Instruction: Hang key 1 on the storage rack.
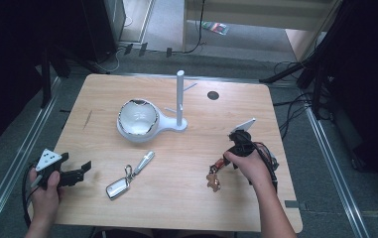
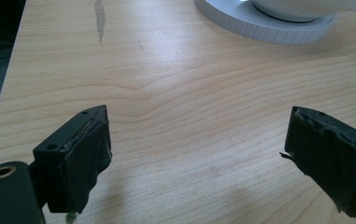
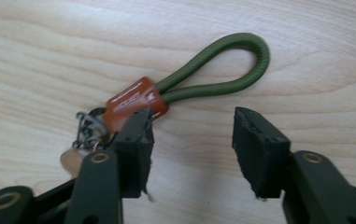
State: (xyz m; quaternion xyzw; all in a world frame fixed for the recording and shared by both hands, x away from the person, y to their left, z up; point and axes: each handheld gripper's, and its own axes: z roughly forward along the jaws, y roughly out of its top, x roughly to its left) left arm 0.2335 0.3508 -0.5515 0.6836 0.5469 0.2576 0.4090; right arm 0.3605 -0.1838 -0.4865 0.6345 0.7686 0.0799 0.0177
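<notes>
Bowl: I see a glossy white ceramic bowl (image 1: 137,117) on a white stand base (image 1: 169,124); contents unclear.
Right tongs (image 3: 192,140): parted, gripping nothing, over a green cord keychain loop (image 3: 222,70).
Left tongs (image 2: 196,154): wide open, empty.

- Bare desk (image 1: 196,193) lies open between the car key (image 1: 118,187) and the green-looped keychain (image 1: 215,174).
- The white bowl stand (image 1: 138,119) and its upright post (image 1: 180,99) block the desk's middle.
- Right and far-left stretches of wood are free.
</notes>
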